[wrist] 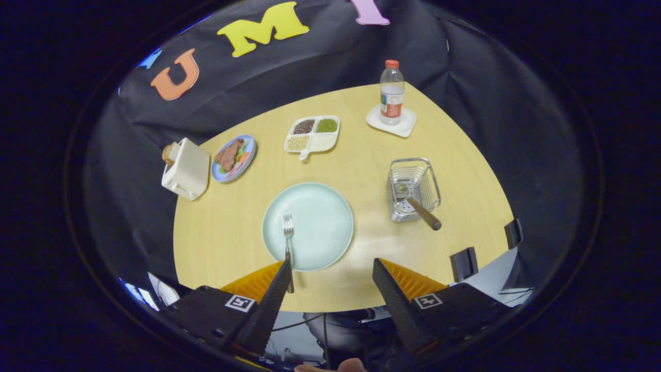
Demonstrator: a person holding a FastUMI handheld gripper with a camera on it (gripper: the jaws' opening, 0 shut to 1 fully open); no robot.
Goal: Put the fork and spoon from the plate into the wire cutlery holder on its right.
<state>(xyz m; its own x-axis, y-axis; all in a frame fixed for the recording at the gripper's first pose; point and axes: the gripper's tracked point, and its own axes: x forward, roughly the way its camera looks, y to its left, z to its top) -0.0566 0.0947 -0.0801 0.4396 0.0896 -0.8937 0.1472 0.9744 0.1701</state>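
The hand-held gripper is wide open, holding nothing — the thin silver metal fork could slip off the round pale-green plate if pinched crooked.

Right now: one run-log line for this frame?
gripper: open, empty, above near table edge | spoon: in wire holder, handle sticking out | fork: on plate, just ahead of fingers | left: fork
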